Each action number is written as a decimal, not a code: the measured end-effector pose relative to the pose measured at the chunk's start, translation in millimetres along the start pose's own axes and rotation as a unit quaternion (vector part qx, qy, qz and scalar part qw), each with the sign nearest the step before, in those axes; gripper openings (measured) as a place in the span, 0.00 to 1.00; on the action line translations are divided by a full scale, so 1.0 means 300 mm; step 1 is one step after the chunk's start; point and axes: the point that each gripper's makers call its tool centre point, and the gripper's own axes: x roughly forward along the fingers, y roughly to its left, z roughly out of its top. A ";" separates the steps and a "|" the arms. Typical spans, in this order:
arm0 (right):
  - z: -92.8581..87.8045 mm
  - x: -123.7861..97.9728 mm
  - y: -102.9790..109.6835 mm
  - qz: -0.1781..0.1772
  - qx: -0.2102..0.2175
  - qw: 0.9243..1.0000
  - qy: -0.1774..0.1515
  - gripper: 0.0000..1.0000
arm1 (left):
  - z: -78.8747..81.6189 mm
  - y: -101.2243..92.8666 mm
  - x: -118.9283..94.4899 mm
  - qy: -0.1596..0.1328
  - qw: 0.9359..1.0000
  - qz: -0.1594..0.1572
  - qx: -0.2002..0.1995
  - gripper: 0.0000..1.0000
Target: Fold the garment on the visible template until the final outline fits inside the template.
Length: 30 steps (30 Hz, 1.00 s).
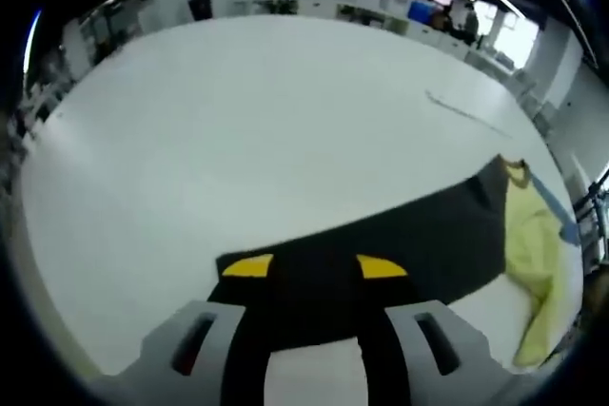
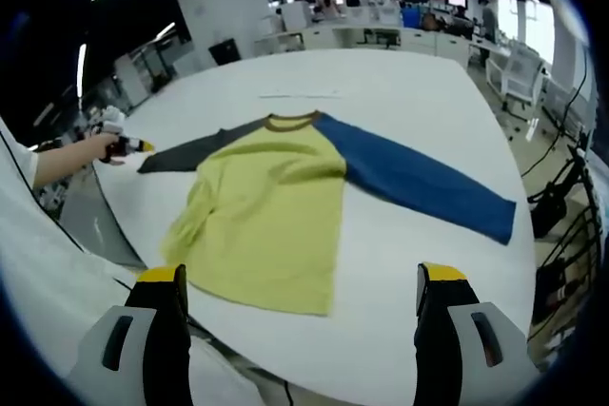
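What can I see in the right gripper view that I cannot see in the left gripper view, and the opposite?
Right gripper view: the whole shirt spread flat on the white table, with its blue sleeve stretched out, the brown collar, and the left gripper at the cuff of the dark sleeve. The right gripper hangs open before the hem.

Left gripper view: a close look at the left gripper's jaws, closed on the dark sleeve's cuff end.

Both: the dark sleeve, the shirt's yellow body, the white table.
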 end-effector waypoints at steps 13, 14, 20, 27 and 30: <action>0.001 -0.015 -0.035 0.011 -0.009 1.000 -0.006 1.00 | 0.004 -0.135 -0.083 -0.021 0.997 -0.065 -0.018 0.50; 0.001 -0.016 -0.038 0.012 -0.010 1.000 -0.007 1.00 | -0.002 -0.154 -0.103 -0.020 0.997 -0.069 -0.018 0.51; 0.005 -0.014 -0.051 0.024 -0.013 1.000 -0.011 1.00 | 0.001 -0.212 -0.187 -0.035 0.995 -0.088 -0.030 0.58; 0.015 -0.010 -0.075 0.030 -0.020 0.999 -0.011 1.00 | -0.014 -0.277 -0.247 -0.039 0.991 -0.122 -0.027 0.68; 0.019 -0.010 -0.085 0.033 -0.024 0.999 -0.013 1.00 | -0.008 -0.307 -0.267 -0.049 0.989 -0.136 -0.039 0.71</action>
